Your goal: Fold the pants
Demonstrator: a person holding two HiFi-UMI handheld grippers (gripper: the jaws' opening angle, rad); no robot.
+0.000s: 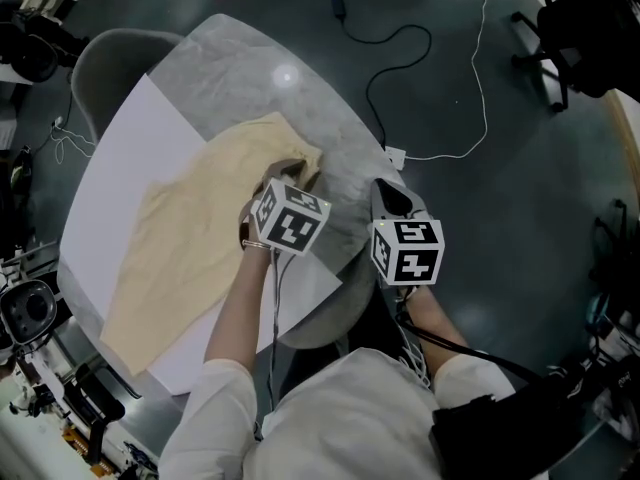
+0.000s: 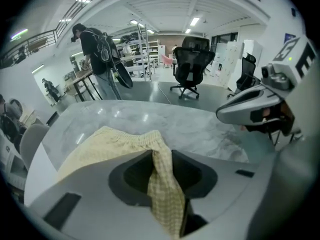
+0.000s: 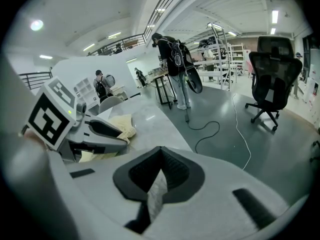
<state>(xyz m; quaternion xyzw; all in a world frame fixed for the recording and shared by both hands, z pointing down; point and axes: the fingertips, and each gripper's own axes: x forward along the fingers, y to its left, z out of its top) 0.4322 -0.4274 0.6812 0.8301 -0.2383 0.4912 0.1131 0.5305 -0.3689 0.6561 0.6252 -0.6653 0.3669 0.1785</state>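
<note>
Left gripper view: the left hand-held gripper [image 2: 161,159] pinches the pants [image 2: 110,146] at the waistband; they lie mostly spread on the worktop [image 2: 200,126]. The right hand-held gripper [image 3: 159,174], jaws together and empty, sits at the worktop edge. Folding looks barely begun; every fold likely remains.

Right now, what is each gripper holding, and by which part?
Left gripper clamps the yellow pants at a bunched edge by the waistband. Right gripper: pale strip between its jaws; cannot tell what.

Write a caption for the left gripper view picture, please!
The left gripper pinches the waistband end of yellow checked pants lying on a grey marbled table.
</note>
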